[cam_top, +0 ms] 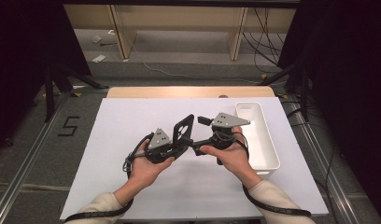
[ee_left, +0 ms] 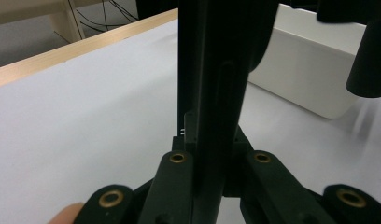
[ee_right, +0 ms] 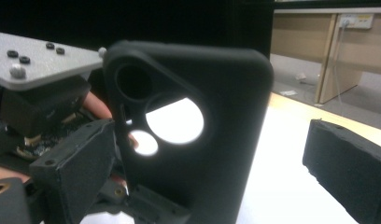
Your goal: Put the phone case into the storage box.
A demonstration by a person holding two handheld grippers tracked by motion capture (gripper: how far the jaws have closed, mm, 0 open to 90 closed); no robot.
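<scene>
A black phone case with round camera cut-outs stands upright above the white table sheet. My left gripper is shut on its lower end. The left gripper view has the case edge-on, pinched between the jaws of my left gripper. My right gripper faces the case from the right with its jaws wide apart. In the right gripper view the case stands between the two foam pads, and the right pad is clearly off it. Nothing is gripped by the right gripper.
A long white bin lies on the sheet just right of my right hand, and its wall is close behind the case. The white sheet covers a wooden table. Dark stands and cables flank the table.
</scene>
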